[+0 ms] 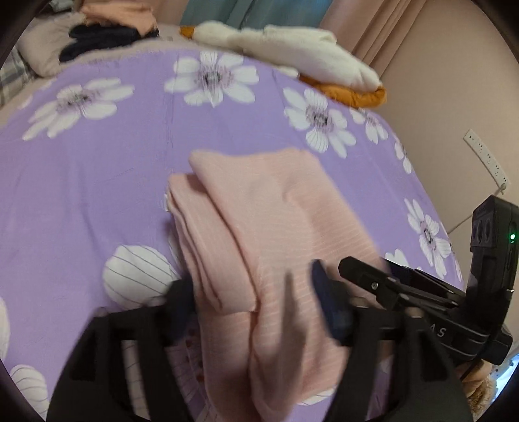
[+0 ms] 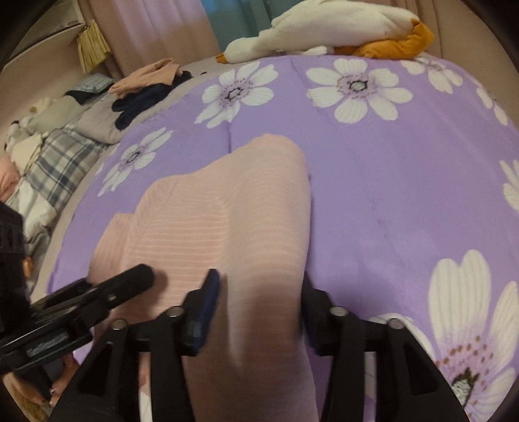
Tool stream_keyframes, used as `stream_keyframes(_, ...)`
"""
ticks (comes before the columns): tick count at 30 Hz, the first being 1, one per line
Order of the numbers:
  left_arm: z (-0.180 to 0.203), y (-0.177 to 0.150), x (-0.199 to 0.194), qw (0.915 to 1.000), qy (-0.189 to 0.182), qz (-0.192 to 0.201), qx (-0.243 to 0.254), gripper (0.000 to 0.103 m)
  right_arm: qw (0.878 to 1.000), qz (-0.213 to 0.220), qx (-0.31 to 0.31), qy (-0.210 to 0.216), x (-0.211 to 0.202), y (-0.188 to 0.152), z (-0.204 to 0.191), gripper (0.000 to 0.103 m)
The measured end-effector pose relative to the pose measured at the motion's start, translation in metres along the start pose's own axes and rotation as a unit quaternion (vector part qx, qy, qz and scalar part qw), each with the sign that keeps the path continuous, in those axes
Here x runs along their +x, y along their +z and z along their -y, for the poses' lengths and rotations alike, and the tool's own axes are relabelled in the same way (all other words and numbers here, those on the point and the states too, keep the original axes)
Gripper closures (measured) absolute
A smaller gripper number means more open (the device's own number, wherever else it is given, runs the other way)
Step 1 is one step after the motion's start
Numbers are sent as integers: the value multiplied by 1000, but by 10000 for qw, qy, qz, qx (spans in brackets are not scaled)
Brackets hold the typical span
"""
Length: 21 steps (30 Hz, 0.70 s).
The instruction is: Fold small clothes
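The fingers of the left gripper stand well apart, straddling the near part of the pink garment without pinching it, as far as the blur allows. The garment, ribbed and already doubled into several layers, lies on the purple flowered bedspread, near the middle of the bed. To the right, the right gripper also stands spread, one blue-padded finger on each side of the cloth's near edge; a fold of fabric rises between them, but nothing shows them clamped on it.

My judgement is that the stacked layers could slip apart if either gripper closes on the top layer only, or if the two sides are lifted unevenly, so that the fold opens and skews. The smooth bedspread may also bunch up and be caught along with the cloth.

The left wrist view shows the layered left edge of the garment and a wall socket strip at the far right. The right wrist view alone shows the plaid bedding and the heap of dark and peach clothes at the bed's left side, and more of the white plush toy.
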<state>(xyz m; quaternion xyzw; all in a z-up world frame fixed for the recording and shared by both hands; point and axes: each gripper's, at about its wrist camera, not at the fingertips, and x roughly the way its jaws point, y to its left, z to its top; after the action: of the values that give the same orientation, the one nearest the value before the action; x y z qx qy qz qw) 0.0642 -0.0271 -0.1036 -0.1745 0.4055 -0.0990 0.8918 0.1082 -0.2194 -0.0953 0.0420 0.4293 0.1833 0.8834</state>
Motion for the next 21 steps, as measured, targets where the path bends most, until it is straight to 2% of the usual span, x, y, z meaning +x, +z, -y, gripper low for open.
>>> stream_keyframes(1,3,1,-11,9999,5,113,28,17,9999,149,-53,-41,-9,0,-1,36)
stream_keyframes(3,9,3,-27,9996,45,275,110,6,9993,345,-118,-94,-23,2,-3,31)
stream_keyframes(5,15,2,-46,9987,143,446,214,1,9983,562,-123,-104,-40,2,-5,27)
stream_keyframes(7,22,-1,-63,9977,201,569,297,1,9971,748,-90,-101,-55,2,-6,24)
stream_keyframes(12,28,-14,-83,9976,241,593,279,1,9947,1009,-147,-96,-79,1,-11,20)
stream_keyframes(21,32,-30,-89,9981,360,486,84,1,9940,1049,-248,-174,-90,-6,-17,20)
